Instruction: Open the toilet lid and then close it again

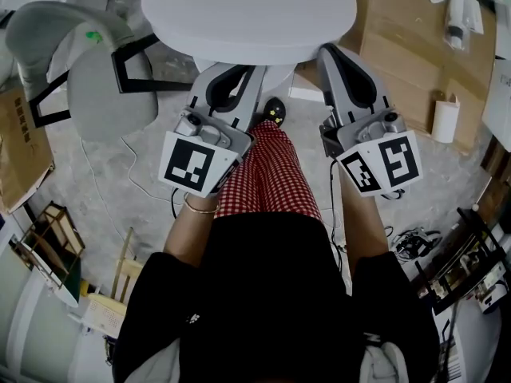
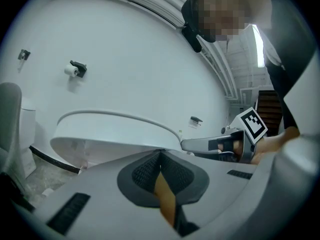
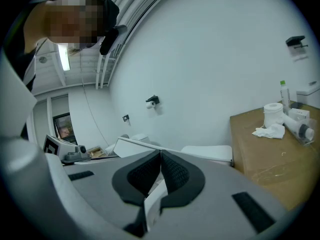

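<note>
The white toilet lid (image 1: pixel 247 14) lies low over the bowl at the top of the head view. My left gripper (image 1: pixel 243 70) reaches under its front rim, jaws shut tip to tip with nothing between them. In the left gripper view the lid (image 2: pixel 115 124) curves just above the left gripper (image 2: pixel 160 153), and the bowl rim (image 2: pixel 75 146) shows below it. My right gripper (image 1: pixel 330 50) sits at the rim's right side, also shut and holding nothing. In the right gripper view the right gripper (image 3: pixel 160 153) points at the lid (image 3: pixel 207 153). The tips' contact with the rim is hidden.
A second toilet (image 1: pixel 88 62) with a grey lid and black frame stands to the left. A cardboard box (image 1: pixel 415 46) holding paper rolls and a bottle stands to the right. A paper holder (image 2: pixel 75 70) hangs on the wall. My red-checked leg (image 1: pixel 267 174) is between the grippers.
</note>
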The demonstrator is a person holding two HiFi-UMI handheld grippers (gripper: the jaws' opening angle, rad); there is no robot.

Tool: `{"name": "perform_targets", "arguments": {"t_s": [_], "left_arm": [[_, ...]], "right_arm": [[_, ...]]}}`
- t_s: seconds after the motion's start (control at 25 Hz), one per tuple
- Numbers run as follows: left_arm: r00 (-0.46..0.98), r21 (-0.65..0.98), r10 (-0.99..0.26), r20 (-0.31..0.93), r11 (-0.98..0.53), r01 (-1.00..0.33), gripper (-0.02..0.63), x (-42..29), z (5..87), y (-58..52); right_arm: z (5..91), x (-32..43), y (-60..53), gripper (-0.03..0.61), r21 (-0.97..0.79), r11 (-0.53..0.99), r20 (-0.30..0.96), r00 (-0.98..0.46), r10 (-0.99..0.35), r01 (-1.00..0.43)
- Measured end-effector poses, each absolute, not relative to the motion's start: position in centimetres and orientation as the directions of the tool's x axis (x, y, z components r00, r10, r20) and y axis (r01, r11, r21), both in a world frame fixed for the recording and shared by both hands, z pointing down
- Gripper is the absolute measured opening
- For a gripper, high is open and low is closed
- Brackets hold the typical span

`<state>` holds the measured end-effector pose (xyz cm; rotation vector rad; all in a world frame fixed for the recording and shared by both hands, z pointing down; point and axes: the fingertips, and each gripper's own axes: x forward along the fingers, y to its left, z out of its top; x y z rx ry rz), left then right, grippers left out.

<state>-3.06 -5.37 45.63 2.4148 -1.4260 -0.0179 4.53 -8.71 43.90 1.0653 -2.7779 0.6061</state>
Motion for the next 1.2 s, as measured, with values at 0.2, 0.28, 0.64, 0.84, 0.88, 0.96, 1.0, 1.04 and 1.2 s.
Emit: {"name": "perform_targets", "arguments": {"t_s": [0.2,0.28,0.64,0.84,0.88,0.96,1.0,1.04,1.2], "left_arm": [[0.506,0.281,-0.849,0.155,-0.453,-0.846,0.005,-2.9,44.7,-5.7],[0.503,0.281,-0.850,0.157,-0.450,-0.848,0.005,-3.1,44.4,-5.9],[0.504,0.281,-0.851,0.150,-0.452,-0.847,0.005,-3.1,43.3,-5.9],[0.495,0.316,-0.855,0.155,-0.432,-0.845,0.005,-3.1,42.8,-6.2],[0.492,0.316,-0.856,0.159,-0.428,-0.847,0.005,-3.1,42.7,-6.2],[0.491,0.318,-0.854,0.174,-0.423,-0.849,0.005,-3.2,42.6,-6.3],[0.493,0.325,-0.851,0.181,-0.422,-0.847,0.005,-3.1,42.6,-6.2],[0.494,0.332,-0.849,0.187,-0.419,-0.845,0.005,-3.1,42.6,-6.3],[0.476,0.309,-0.854,0.211,-0.404,-0.861,0.003,-3.1,41.9,-7.0]], "right_arm": [[43.2,4.6,-9.6,0.021,-0.342,0.661,0.225,-0.741,-0.633,-0.668],[43.0,4.5,-9.8,0.021,-0.338,0.662,0.227,-0.741,-0.632,-0.669],[42.4,4.6,-10.5,0.021,-0.335,0.668,0.234,-0.745,-0.624,-0.665],[42.1,4.6,-10.8,0.021,-0.328,0.671,0.229,-0.745,-0.626,-0.665],[42.0,4.5,-10.8,0.021,-0.327,0.674,0.227,-0.747,-0.625,-0.663],[41.8,4.4,-10.9,0.021,-0.327,0.679,0.222,-0.752,-0.620,-0.657],[41.7,4.4,-11.0,0.021,-0.325,0.682,0.222,-0.754,-0.619,-0.655],[41.6,4.3,-11.1,0.021,-0.322,0.685,0.221,-0.755,-0.617,-0.654],[41.0,4.3,-11.7,0.021,-0.303,0.704,0.214,-0.765,-0.607,-0.643]]}}
